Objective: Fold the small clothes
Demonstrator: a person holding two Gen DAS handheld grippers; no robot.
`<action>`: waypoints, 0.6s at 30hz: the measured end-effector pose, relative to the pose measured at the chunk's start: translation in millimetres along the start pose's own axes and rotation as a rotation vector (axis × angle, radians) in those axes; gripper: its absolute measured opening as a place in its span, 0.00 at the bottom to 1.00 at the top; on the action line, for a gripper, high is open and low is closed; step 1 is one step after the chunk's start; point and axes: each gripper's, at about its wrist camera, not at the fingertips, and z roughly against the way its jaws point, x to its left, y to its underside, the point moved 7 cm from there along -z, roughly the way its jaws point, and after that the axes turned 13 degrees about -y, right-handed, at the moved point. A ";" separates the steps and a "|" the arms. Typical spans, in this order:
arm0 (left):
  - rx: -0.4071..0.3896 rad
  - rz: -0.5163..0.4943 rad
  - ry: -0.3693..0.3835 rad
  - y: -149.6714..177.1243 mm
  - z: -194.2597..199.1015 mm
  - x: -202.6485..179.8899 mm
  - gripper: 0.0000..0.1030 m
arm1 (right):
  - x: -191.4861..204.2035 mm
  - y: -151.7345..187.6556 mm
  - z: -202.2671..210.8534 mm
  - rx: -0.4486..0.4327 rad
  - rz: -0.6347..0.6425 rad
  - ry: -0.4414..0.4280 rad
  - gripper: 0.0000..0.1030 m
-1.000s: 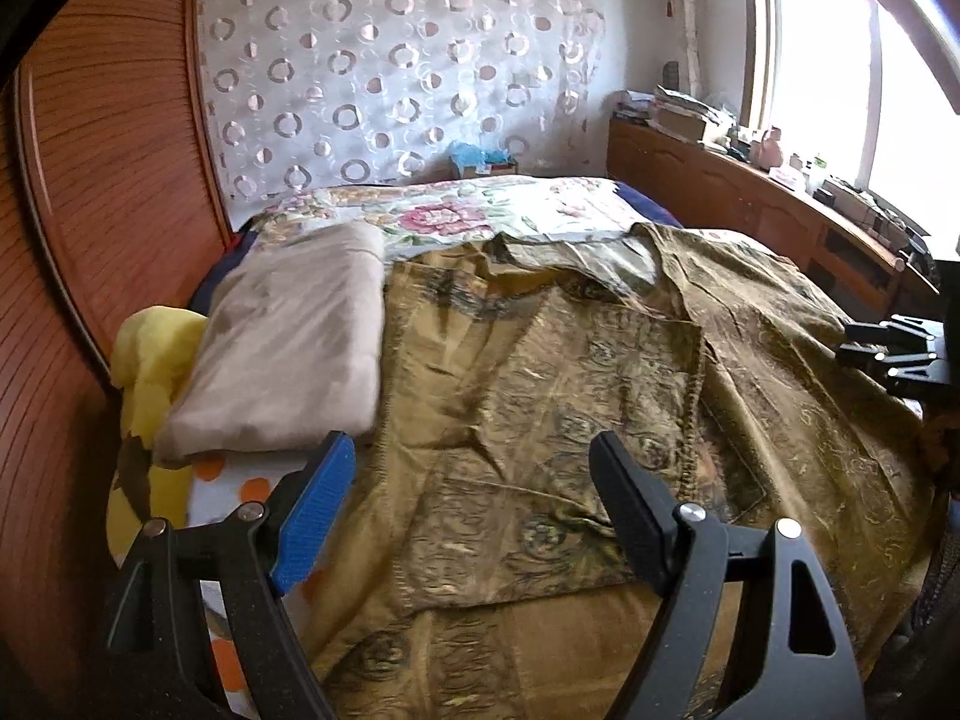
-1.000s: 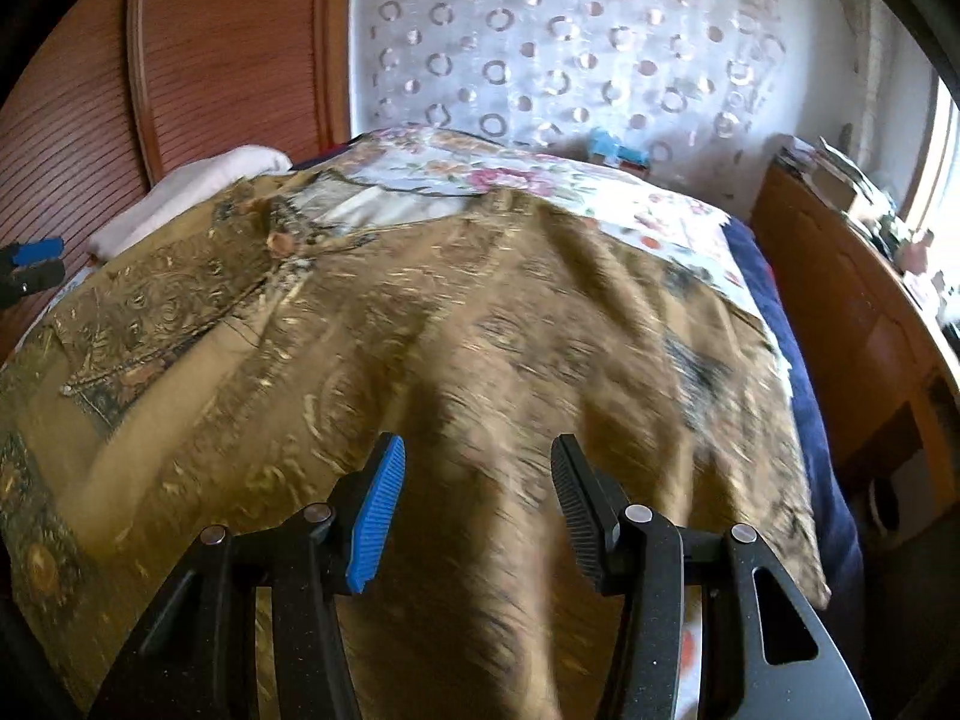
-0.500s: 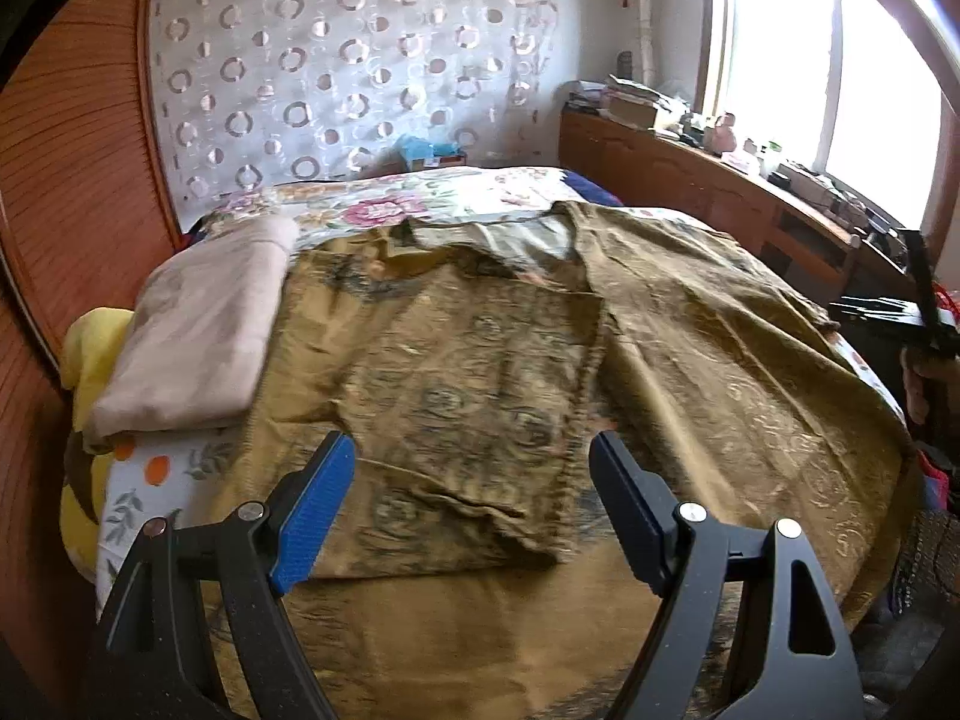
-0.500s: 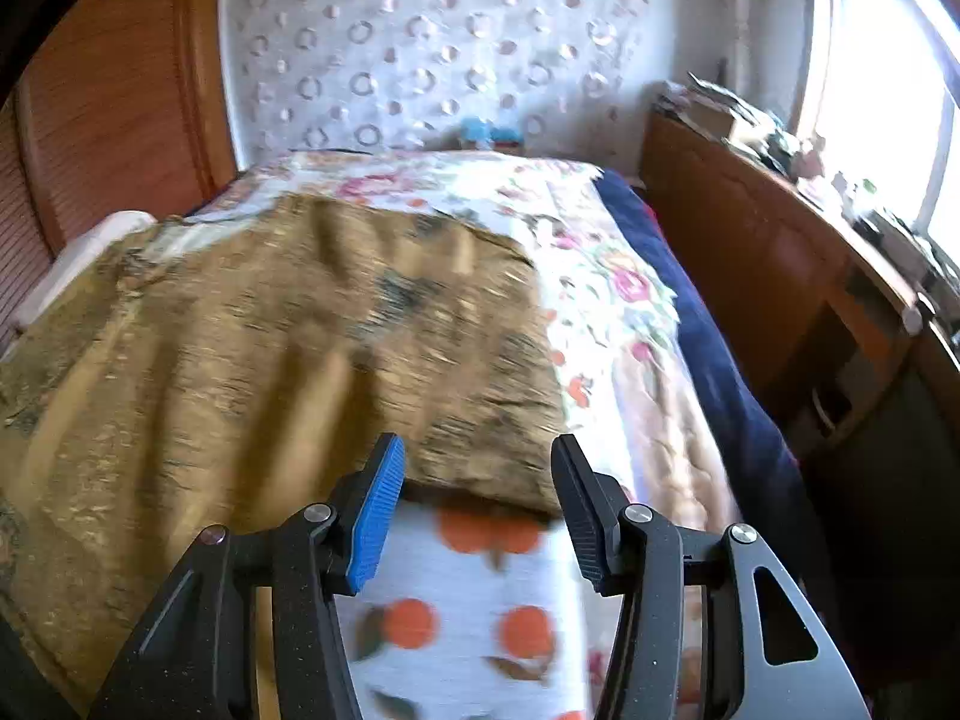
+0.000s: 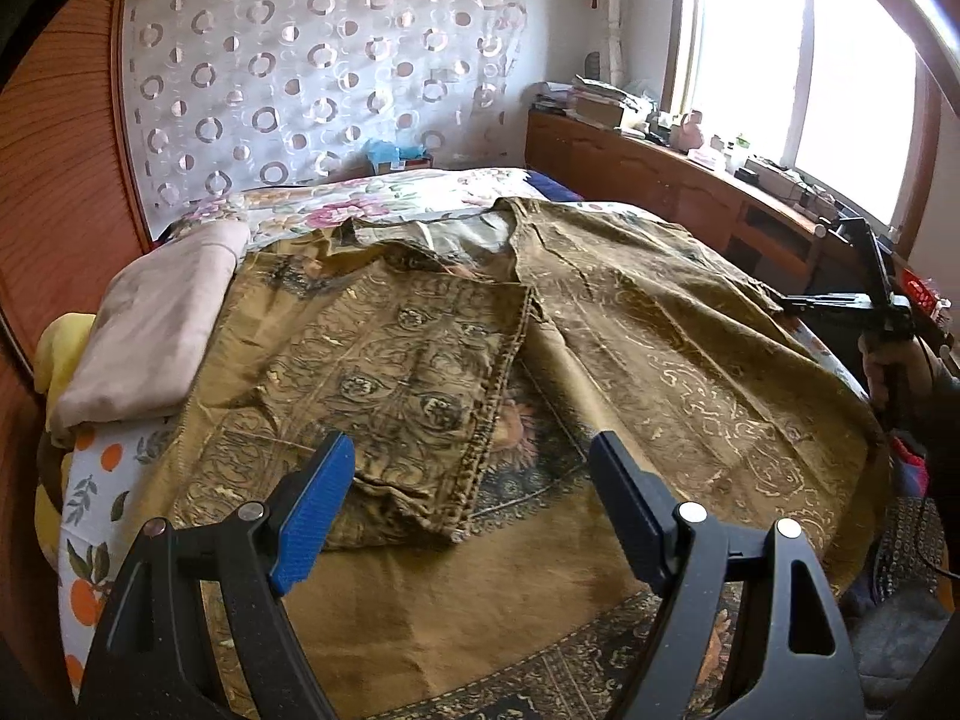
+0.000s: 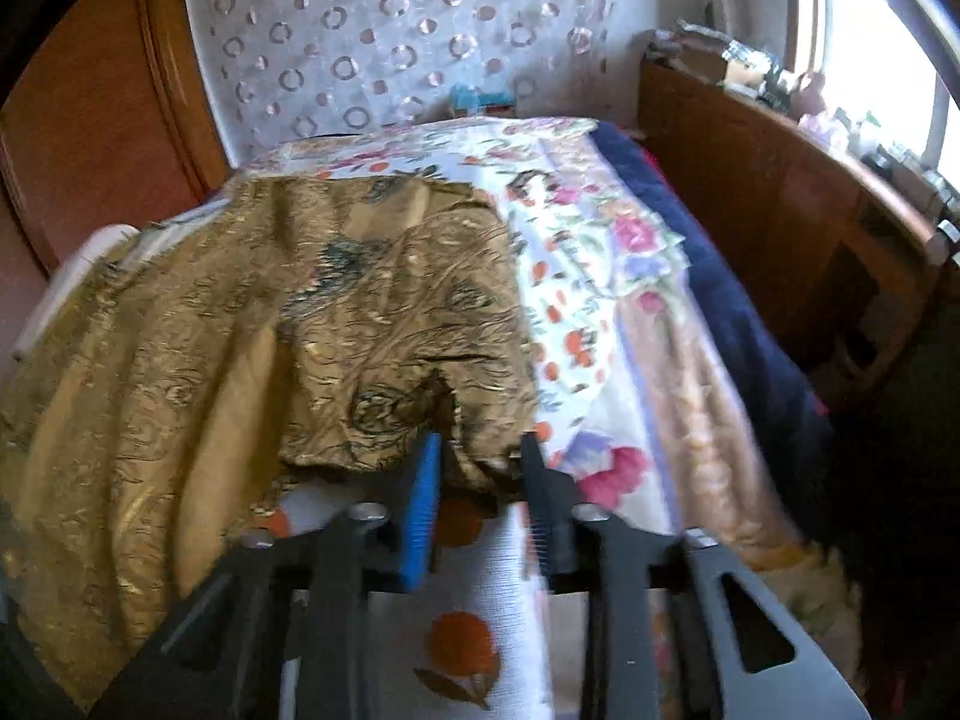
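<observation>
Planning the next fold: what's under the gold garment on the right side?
Under the gold garment lies a fruit-print sheet, showing below its hem by the right claw. Anything farther beneath is covered.

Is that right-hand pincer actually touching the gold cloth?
Touching. The right wrist view shows the right gripper with the gold cloth's edge bunched between its narrowed fingers.

Right gripper fingers narrowed onto garment edge (blurred).
</observation>
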 end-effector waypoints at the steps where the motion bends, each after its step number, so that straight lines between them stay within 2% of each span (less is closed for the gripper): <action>1: 0.000 0.000 0.000 0.6 0.4 -0.4 0.79 | 2.8 -0.3 2.4 -0.002 0.031 0.027 0.11; 4: -0.001 0.001 -0.001 0.7 0.5 -0.9 0.79 | 11.8 -6.4 11.4 -0.040 0.082 0.072 0.08; 6: -0.001 0.002 0.001 0.9 0.5 -0.9 0.79 | 20.7 -14.7 21.7 -0.085 0.104 0.070 0.08; 11: -0.007 0.011 0.000 2.4 3.2 -4.2 0.79 | 68.6 -32.9 45.1 -0.189 0.181 -0.029 0.07; 14: -0.011 0.017 0.002 3.0 6.3 -4.4 0.79 | 105.5 -25.0 42.4 -0.171 0.239 -0.106 0.08; 18: -0.015 0.018 0.003 3.4 8.8 -4.9 0.79 | 135.3 5.2 25.6 -0.087 0.281 -0.164 0.08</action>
